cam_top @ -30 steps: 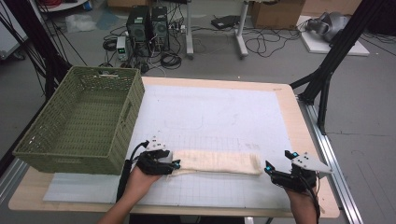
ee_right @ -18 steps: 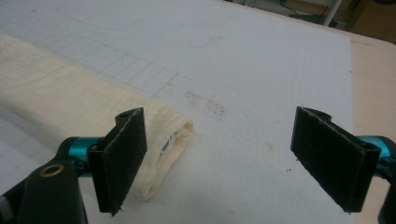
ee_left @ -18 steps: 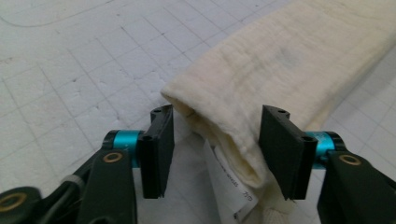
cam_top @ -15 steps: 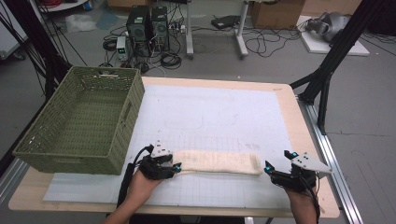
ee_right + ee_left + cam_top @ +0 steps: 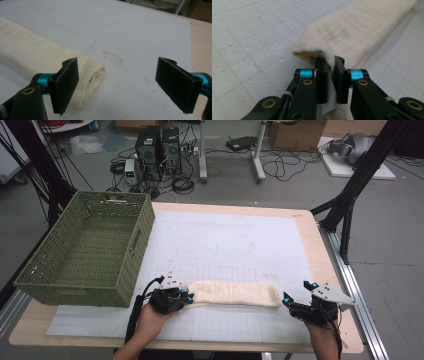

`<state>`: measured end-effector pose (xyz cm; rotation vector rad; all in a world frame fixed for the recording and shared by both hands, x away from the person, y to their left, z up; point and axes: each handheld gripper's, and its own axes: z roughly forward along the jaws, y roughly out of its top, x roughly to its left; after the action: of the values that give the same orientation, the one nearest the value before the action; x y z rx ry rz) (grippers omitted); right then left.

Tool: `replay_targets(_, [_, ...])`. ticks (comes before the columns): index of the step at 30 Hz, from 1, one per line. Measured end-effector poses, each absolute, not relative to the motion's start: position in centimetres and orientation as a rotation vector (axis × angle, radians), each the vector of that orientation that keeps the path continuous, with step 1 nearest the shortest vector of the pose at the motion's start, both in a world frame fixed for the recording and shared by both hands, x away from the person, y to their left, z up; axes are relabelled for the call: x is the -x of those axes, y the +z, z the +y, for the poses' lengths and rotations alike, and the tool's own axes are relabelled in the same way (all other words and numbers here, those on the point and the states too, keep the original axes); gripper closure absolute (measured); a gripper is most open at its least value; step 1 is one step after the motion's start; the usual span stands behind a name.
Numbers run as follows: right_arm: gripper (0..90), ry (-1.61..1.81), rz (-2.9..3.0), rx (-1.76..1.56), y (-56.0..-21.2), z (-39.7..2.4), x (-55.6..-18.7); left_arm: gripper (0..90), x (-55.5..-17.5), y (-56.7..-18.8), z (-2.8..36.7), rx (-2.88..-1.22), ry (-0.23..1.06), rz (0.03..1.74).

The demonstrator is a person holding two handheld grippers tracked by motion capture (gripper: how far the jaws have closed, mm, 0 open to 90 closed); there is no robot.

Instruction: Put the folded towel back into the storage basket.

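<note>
Your left claw [image 5: 331, 72] has just been closing and now pinches the near end of the folded cream towel [image 5: 234, 294] lying across the counter [image 5: 260, 215] — your right claw [image 5: 125, 82], spread wide, waits beside the far end.

We see grey floor [image 5: 400, 245] beyond desk [image 5: 330, 285], strewn with black cables [image 5: 280, 167]. Two dark computer towers [image 5: 159, 145] stand past desk's far edge, white table legs [image 5: 257, 150] beside them. Cardboard box [image 5: 292, 135] farther back. Black slanted struts [image 5: 355, 185] rise off desk's right edge, more off left. Light even, soft.
</note>
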<state>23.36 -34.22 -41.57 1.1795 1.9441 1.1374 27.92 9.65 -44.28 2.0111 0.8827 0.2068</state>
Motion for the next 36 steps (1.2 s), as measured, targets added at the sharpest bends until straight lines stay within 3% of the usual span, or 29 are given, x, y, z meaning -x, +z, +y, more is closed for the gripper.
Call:
replay_targets(7, [15.3, 1.155, 1.923, -1.204, -41.6, -34.6, -23.5, 81.6, -28.1, -43.4, 10.6, -1.91, 0.163, 0.858])
replay_targets(19, [16.0, 1.128, 2.051, -1.187, -42.7, -32.5, -24.6, 81.0, -28.1, -43.1, 10.9, -1.892, 0.16, 0.826])
replay_targets(33, [36.8, 1.041, 2.24, -1.159, -44.8, -31.0, -25.9, 81.0, -27.8, -43.2, 10.8, -1.938, 0.255, 0.746])
replay_targets(34, [44.0, 1.071, 2.262, -1.177, -44.9, -31.0, -26.0, 81.1, -27.7, -43.3, 10.8, -1.942, 0.266, 0.733])
replay_targets(36, [49.3, 1.115, 2.274, -1.233, -45.0, -31.2, -26.1, 81.1, -27.7, -43.3, 10.8, -1.942, 0.276, 0.724])
